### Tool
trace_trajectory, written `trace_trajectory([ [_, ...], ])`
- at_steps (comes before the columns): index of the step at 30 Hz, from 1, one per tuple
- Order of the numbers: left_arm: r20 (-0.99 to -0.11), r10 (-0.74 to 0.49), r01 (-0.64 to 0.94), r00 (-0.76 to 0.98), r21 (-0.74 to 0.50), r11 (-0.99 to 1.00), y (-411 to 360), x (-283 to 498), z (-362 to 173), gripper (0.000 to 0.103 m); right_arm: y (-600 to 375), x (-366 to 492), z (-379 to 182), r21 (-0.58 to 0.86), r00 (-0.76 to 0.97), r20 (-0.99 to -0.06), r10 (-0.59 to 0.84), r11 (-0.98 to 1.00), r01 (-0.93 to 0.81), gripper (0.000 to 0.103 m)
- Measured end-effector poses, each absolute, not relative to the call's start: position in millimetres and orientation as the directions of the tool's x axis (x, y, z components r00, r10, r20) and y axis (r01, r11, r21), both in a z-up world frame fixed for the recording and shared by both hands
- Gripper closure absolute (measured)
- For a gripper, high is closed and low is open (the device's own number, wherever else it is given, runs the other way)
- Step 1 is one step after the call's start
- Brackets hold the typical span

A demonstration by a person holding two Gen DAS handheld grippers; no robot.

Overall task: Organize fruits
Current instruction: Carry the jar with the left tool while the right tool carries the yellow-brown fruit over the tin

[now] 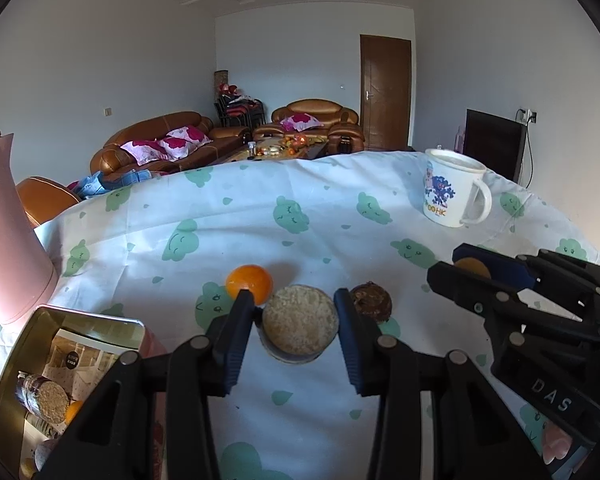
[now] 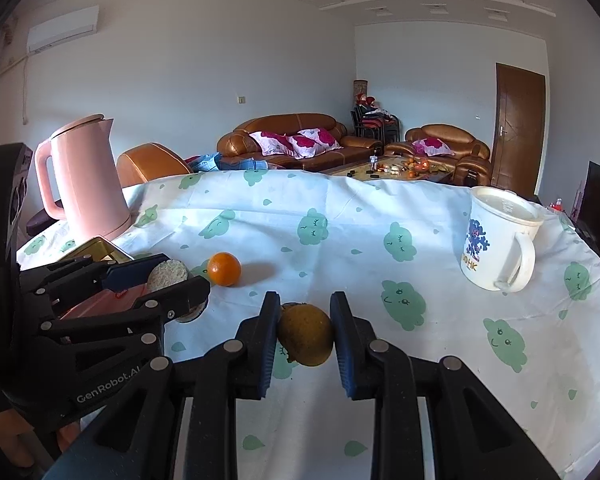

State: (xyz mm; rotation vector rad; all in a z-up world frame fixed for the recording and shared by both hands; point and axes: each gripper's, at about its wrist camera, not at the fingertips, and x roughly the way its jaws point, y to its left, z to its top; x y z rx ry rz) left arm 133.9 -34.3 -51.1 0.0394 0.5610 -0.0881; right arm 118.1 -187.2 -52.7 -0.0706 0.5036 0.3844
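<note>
The left hand-held gripper (image 1: 296, 322) is clamped on a round cake (image 1: 300, 320) with a pale, crumbly, grainy face and a dark rim at its lower edge; its two blue-padded fingers press the left and right sides, standing only as far apart as the cake is wide. Whether the cake is lifted clear of the cloth cannot be told.

The right hand-held gripper (image 2: 305, 334) is closed tight on a dull yellow-green fruit (image 2: 306, 334), roughly oval with a small dark stem end at its lower left, the pads squeezing both flanks above the worktop (image 2: 340, 216).

Just behind the cake, to its left, a bright, smooth-skinned orange (image 1: 249, 283) sits on the cloth. To the cake's right, near the left gripper's right finger, lies a dark brown, rough, wrinkled round thing (image 1: 372, 302); what it is cannot be told.

At the lower left stands an open gold tin (image 1: 32, 344) holding another grainy cake in a clear wrapper (image 1: 44, 398), a sliver of orange fruit and a paper card. A pink kettle (image 2: 86, 180) stands behind the tin. A white printed mug (image 2: 498, 240) rests well apart at the far right, on the white cloth with green cloud figures.
</note>
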Motion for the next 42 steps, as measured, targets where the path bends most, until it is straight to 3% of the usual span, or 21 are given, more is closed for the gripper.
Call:
trace_trajectory([
  [24,-0.416,-0.007,0.034,0.909,0.057,0.998,-34.0,107.4,-39.7,0.06,-186.5,95.8,-43.2,-0.017,0.858,-0.371,0.354,0.922,-0.387,0.075],
  [42,-0.434,-0.004,0.01,0.901,0.013,1.0,-12.0,91.7,-41.3,0.06,-165.5,92.4,-44.3,-0.057,0.844,-0.389,0.368,0.905,-0.421,0.075],
])
